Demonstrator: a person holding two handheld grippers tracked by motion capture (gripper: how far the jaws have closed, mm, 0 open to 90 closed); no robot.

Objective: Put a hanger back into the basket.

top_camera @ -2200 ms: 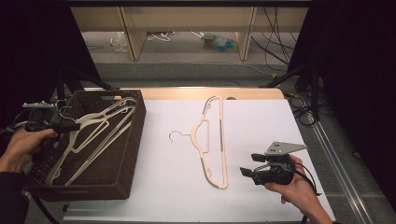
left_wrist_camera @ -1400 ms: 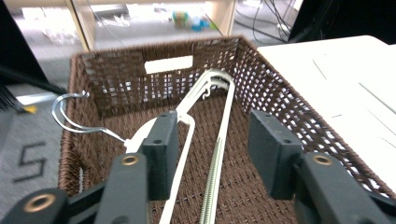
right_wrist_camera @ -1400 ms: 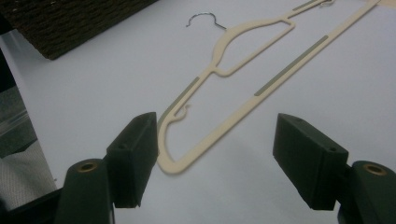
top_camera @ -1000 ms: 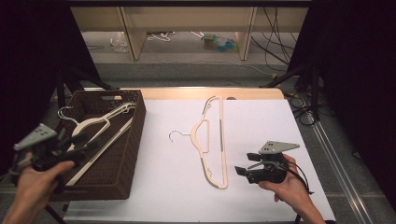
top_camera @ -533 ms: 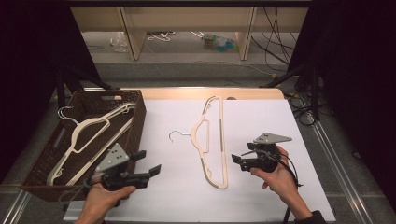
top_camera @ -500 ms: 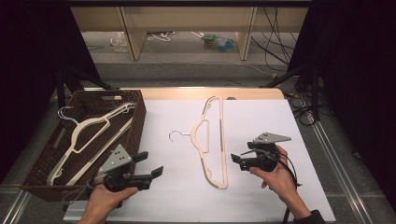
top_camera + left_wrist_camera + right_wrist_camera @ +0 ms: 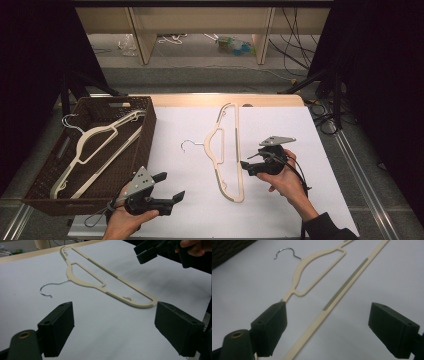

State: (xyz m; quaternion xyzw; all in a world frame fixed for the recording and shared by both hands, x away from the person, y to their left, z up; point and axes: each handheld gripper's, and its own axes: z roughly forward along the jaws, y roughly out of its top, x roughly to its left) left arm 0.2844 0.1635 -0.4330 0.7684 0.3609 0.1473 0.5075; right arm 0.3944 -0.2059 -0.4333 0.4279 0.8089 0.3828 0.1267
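Observation:
A cream hanger (image 7: 227,150) with a metal hook (image 7: 190,145) lies flat on the white table (image 7: 280,130). My right gripper (image 7: 247,161) hovers at its right side, pointing left. Its jaws have just been opening and stand wide; the hanger's long bar (image 7: 332,297) lies on the table below the gap, untouched. My left gripper (image 7: 171,186) is low at the front left, beside the basket. Its jaws have also just been opening, and nothing is between them. From the left gripper view the hanger (image 7: 100,277) lies ahead, with the right gripper (image 7: 150,252) beyond it.
A dark woven basket (image 7: 47,175) at the table's left holds cream hangers (image 7: 95,150). The table's wooden far edge (image 7: 225,98) runs along the back. Black stands and cables (image 7: 330,100) rise at the far right. White table surface lies between the two grippers.
The left hand has left the basket and swung right and down to the table's front. The right gripper has edged left toward the hanger. Both pairs of jaws stand wider.

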